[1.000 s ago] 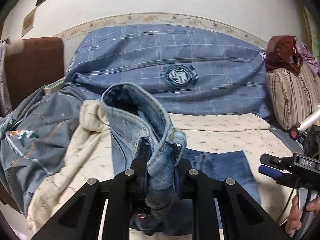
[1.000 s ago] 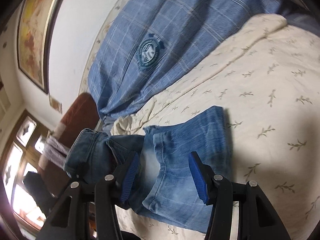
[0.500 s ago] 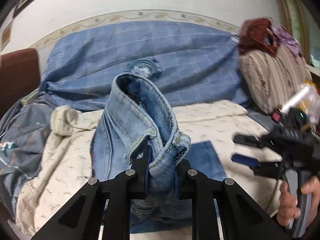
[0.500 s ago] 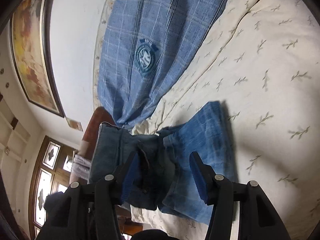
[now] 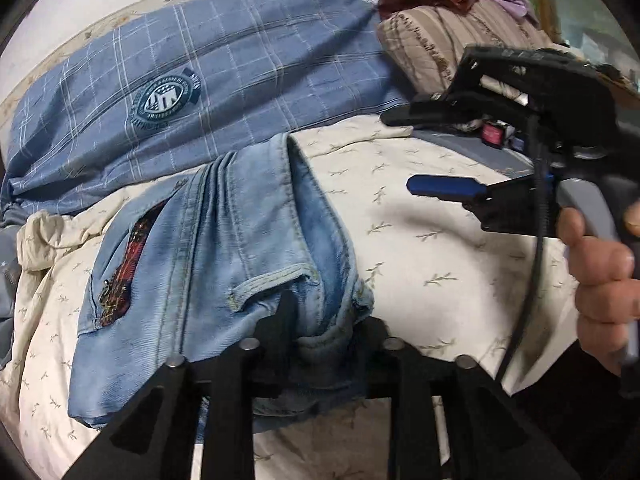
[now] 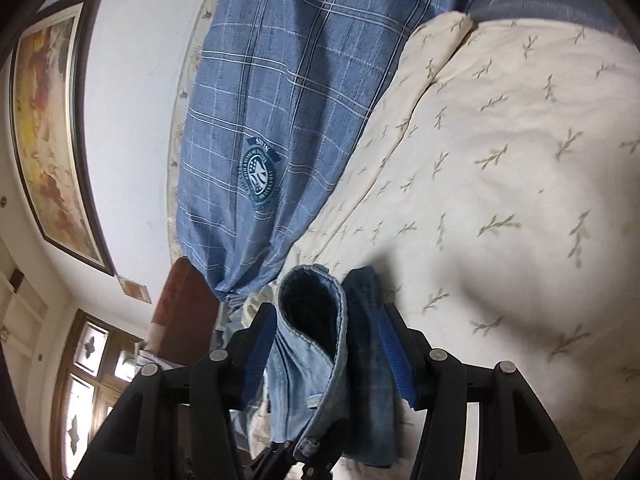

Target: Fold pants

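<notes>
Left wrist view shows the faded light-blue denim pants (image 5: 224, 256), lifted a second ago, now folded flat on the cream leaf-print bed cover (image 5: 420, 248) ahead of the left gripper (image 5: 320, 322), its jaws opening around the waistband, while the right gripper (image 6: 328, 356) stands half spread astride a hem, apparently not pinching, so the fold looks placed.

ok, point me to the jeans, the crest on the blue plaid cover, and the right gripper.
jeans (image 5: 224, 248), left wrist view, on the faded denim panel.
crest (image 5: 166, 100), left wrist view, on the centre of the emblem.
right gripper (image 6: 328, 356), right wrist view, midway between the blue pads.
</notes>
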`<action>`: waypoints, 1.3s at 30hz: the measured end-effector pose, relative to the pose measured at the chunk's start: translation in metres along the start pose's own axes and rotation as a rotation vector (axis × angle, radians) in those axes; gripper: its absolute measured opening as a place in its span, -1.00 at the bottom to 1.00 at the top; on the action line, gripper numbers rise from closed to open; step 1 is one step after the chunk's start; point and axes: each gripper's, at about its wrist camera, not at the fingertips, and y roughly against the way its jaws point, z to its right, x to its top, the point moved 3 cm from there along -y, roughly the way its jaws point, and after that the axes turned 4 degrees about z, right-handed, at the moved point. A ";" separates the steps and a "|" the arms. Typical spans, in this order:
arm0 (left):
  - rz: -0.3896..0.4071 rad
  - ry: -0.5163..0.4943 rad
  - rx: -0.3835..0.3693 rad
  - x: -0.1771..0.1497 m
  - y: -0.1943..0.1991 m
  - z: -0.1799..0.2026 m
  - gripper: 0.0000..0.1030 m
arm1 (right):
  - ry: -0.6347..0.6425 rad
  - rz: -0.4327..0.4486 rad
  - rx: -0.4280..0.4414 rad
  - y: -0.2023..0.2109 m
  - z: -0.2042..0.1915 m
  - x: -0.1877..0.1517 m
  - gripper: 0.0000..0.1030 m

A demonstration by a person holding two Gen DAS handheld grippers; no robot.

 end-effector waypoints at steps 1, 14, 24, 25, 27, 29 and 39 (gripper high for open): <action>0.004 0.001 -0.023 0.001 0.005 0.000 -0.23 | 0.011 0.002 -0.010 0.001 0.000 0.001 0.10; 0.192 -0.028 0.165 0.022 0.079 -0.082 0.32 | 0.216 -0.016 0.052 -0.011 -0.050 -0.018 0.11; 0.093 0.204 0.320 0.015 0.026 -0.179 0.32 | 0.359 -0.077 0.074 -0.071 -0.093 -0.043 0.11; 0.086 0.210 0.314 0.013 0.022 -0.177 0.32 | 0.360 -0.080 0.075 -0.077 -0.095 -0.044 0.11; 0.072 0.193 0.297 0.012 0.012 -0.173 0.32 | 0.363 -0.084 0.070 -0.086 -0.096 -0.045 0.11; 0.060 0.163 0.290 0.008 0.007 -0.166 0.32 | 0.364 -0.088 0.049 -0.095 -0.094 -0.046 0.11; -0.074 0.206 0.189 -0.006 -0.028 -0.162 0.33 | 0.285 -0.188 -0.177 -0.130 -0.041 -0.048 0.11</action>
